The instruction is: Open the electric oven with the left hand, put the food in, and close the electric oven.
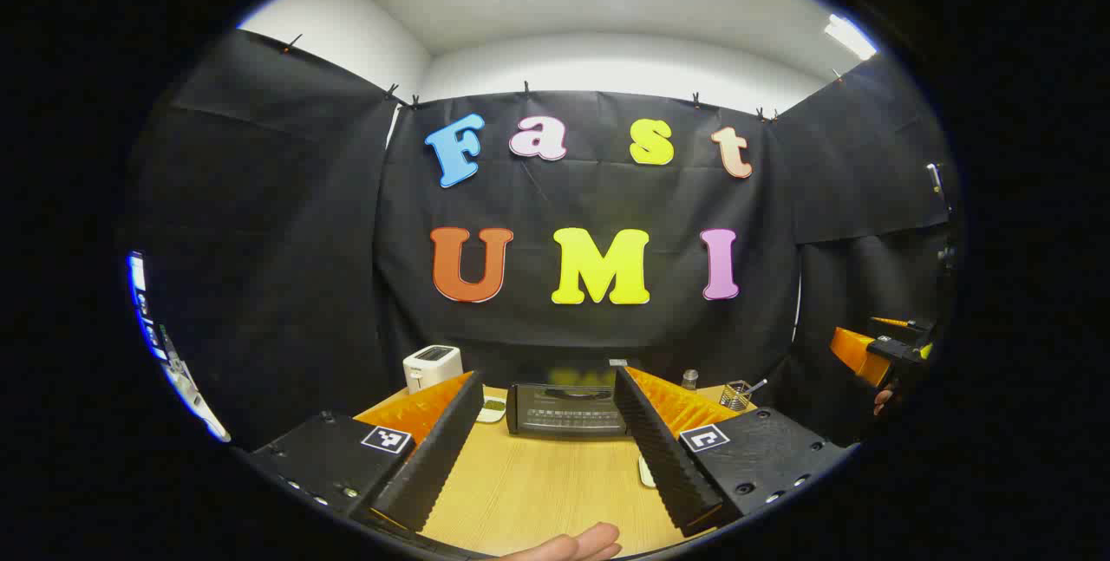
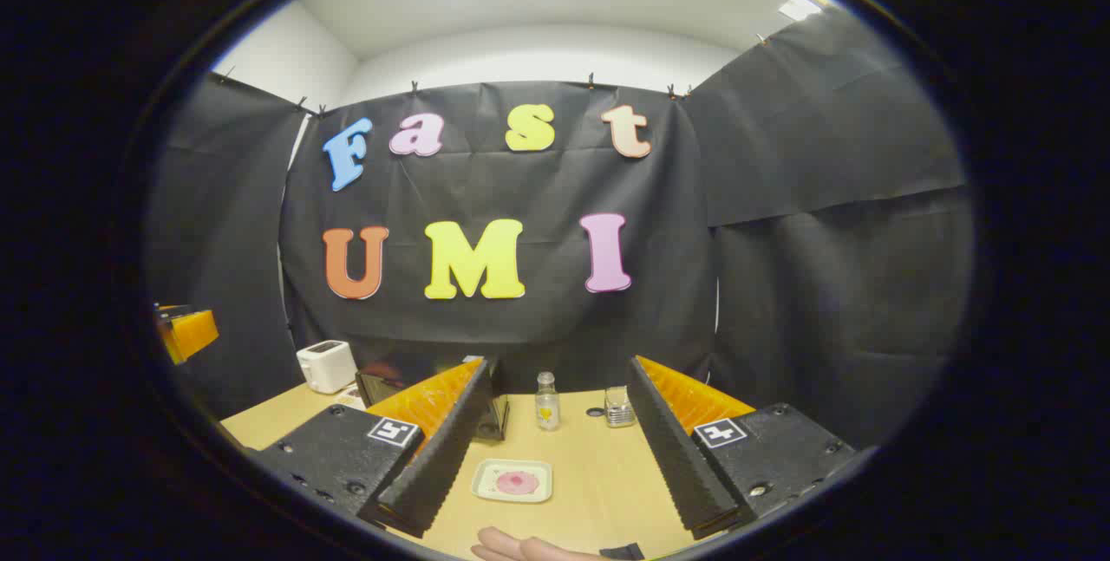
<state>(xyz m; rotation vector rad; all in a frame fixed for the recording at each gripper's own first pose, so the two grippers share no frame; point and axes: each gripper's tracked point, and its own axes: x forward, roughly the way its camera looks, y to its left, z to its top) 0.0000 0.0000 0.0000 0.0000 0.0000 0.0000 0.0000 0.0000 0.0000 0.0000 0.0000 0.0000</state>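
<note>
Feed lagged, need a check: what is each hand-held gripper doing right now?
Left hand-held gripper: open, holding nothing, facing the closed black electric oven.
Right hand-held gripper: open, holding nothing.

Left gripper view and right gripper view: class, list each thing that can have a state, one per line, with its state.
Electric oven: door closed, upright on the table.
Plate: flat on the table, pink food on it.
Bottle: upright, capped.
Toaster: upright.
Left gripper: open, holding nothing.
Right gripper: open, holding nothing.
</note>
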